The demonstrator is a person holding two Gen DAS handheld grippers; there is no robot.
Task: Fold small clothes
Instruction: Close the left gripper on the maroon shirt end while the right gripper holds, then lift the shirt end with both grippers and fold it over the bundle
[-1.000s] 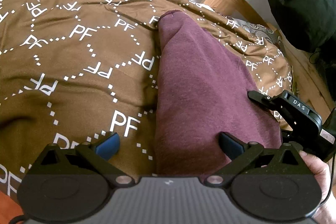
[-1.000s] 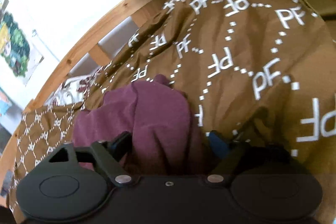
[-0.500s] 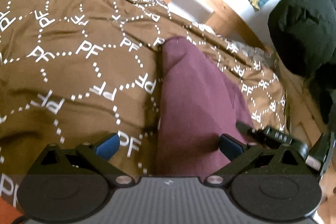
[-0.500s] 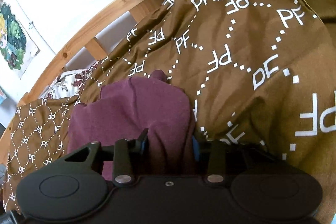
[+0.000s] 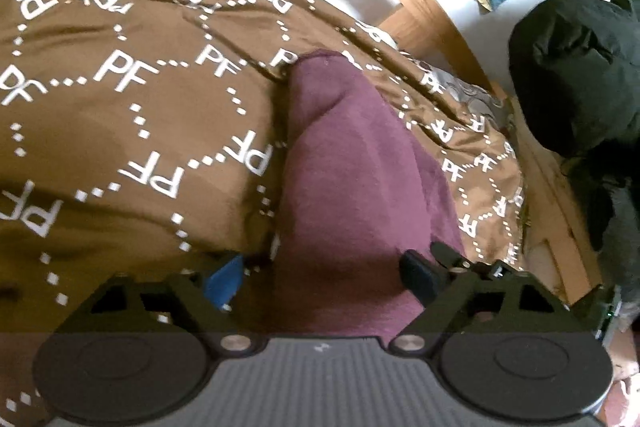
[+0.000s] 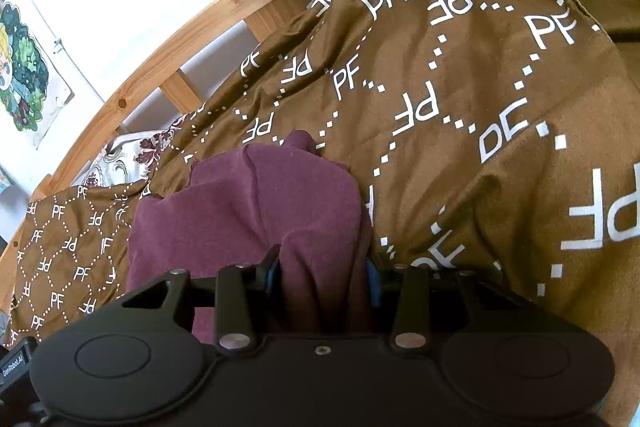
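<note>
Left gripper (image 5: 320,277): fingers spread wide, straddling the near end of the maroon garment (image 5: 352,187) without pinching it. Right gripper (image 6: 322,277): fingers drawn in tight on a bunched fold of the garment (image 6: 256,211), cloth gathered between the blue pads (image 6: 373,287). A second ago the right fingers stood wide apart; the left has since narrowed slightly. The garment lies on a brown "PF"-patterned duvet (image 5: 120,107). Beyond it, a wooden bed rail (image 6: 168,67); far right, a black jacket (image 5: 576,67).
</note>
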